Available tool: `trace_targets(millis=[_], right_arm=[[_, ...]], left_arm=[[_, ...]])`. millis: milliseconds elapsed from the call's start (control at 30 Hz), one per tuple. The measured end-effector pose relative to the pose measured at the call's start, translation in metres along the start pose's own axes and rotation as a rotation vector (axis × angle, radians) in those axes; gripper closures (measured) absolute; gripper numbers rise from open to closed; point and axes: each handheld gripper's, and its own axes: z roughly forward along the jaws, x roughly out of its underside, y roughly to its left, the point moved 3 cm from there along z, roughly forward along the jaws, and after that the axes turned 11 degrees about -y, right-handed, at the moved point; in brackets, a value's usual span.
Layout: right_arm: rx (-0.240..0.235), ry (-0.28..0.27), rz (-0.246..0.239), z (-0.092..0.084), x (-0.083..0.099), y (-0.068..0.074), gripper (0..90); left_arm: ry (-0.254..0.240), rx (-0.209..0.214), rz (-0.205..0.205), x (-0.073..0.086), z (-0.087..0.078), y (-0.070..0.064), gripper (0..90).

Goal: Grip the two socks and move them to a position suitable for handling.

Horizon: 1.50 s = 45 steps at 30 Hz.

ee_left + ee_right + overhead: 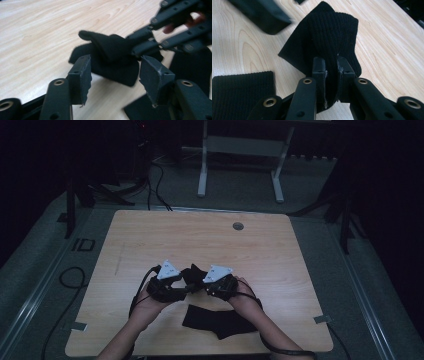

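The right claw (331,72) is clamped on a bunched black sock (332,32), holding it lifted above the desk (150,245). The left claw (113,75) stands apart, nothing between its jaws, just beside that sock. A second black sock (220,322) lies flat near the desk's front edge.

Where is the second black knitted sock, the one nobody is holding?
In the high view, the loose black knitted sock lies flat on the wooden table near its front edge, just below the two grippers and beside the person's right forearm.
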Motion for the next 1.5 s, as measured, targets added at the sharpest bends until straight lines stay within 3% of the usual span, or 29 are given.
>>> trace_targets(millis=[233, 400, 567, 767, 900, 1100, 1133, 1267, 1500], right_arm=[[0.002, -0.016, 0.002, -0.005, -0.004, -0.001, 79.6], [0.005, -0.015, -0.005, -0.004, -0.005, -0.002, 79.6], [0.007, -0.013, 0.002, -0.003, -0.003, -0.004, 79.6], [0.012, -0.018, 0.011, -0.002, -0.003, -0.007, 79.2], [0.009, -0.027, 0.035, -0.003, -0.002, -0.010, 78.0], [0.017, -0.037, 0.076, -0.006, 0.000, -0.014, 69.4], [0.019, -0.038, 0.087, -0.006, 0.001, -0.016, 64.4], [0.035, -0.017, 0.163, -0.008, 0.011, -0.023, 49.2], [0.002, 0.035, 0.238, -0.001, 0.027, -0.027, 46.3]], left_arm=[[0.016, 0.011, -0.004, -0.004, 0.016, 0.000, 55.6], [0.043, -0.001, 0.017, -0.004, 0.021, -0.001, 73.3], [0.046, -0.003, 0.039, -0.006, 0.024, -0.004, 83.5], [0.043, -0.032, 0.066, -0.010, 0.025, -0.006, 86.6], [0.046, -0.027, 0.068, -0.012, 0.024, -0.006, 86.8], [0.045, -0.027, 0.072, -0.014, 0.024, -0.007, 86.9], [0.038, -0.044, 0.078, -0.016, 0.023, -0.007, 86.9], [0.035, -0.046, 0.080, -0.017, 0.022, -0.006, 86.9], [0.013, -0.060, 0.080, -0.021, 0.014, -0.005, 86.9]])
